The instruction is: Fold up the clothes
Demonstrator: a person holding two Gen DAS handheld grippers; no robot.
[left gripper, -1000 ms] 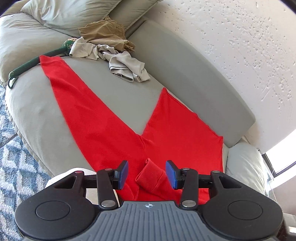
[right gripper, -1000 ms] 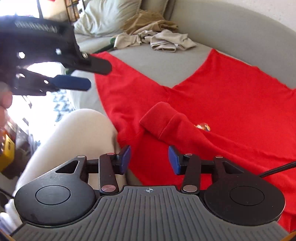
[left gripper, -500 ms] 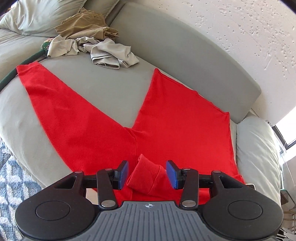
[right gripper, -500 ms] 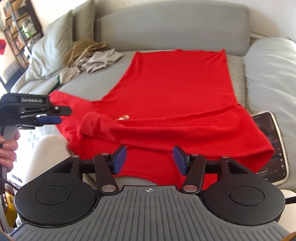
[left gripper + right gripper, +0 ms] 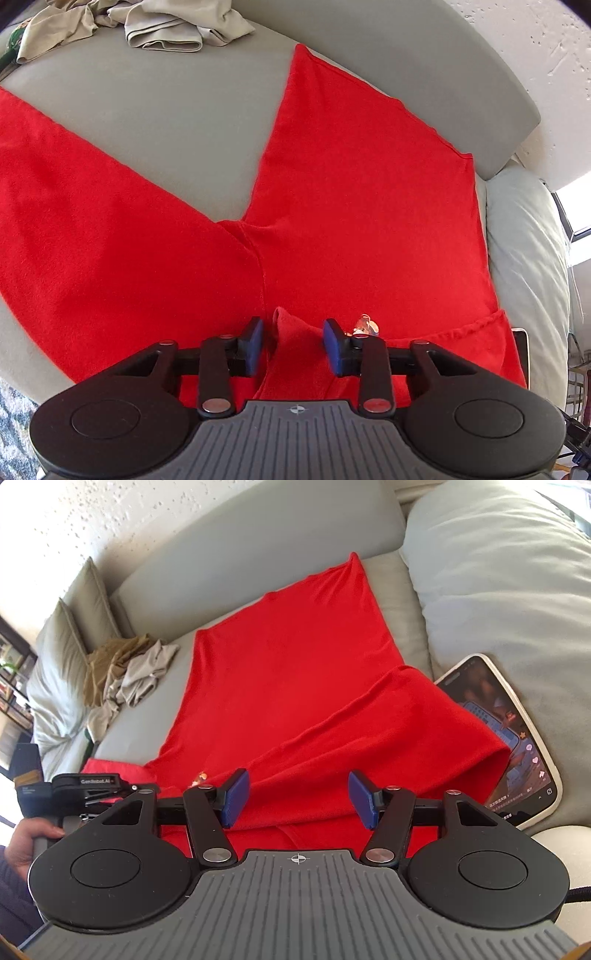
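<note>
From my left wrist, the red garment (image 5: 351, 206) fills the middle of the frame, a soft matte knit spread flat on the smooth grey sofa seat (image 5: 177, 122), its two broad panels meeting in a V at centre. A folded cuff of the same red cloth rises at lower centre, standing between the blue pads of my left gripper (image 5: 293, 345); the pads sit apart on either side of it, and I cannot tell whether they touch it. A small pale emblem (image 5: 365, 326) shows just right of the cuff. Crumpled beige clothes (image 5: 162, 26) lie at the top left.

From my right wrist, the red garment (image 5: 288, 672) runs from upper centre down to the lower middle, one layer folded over in a rounded roll towards the right. My right gripper (image 5: 295, 799) hangs over that roll with its pads wide apart, holding nothing. A tablet (image 5: 517, 738) with rounded corners and a lit screen leans at the right against a puffy grey cushion (image 5: 498, 572). The tan and beige heap (image 5: 122, 672) sits mid left.
</note>
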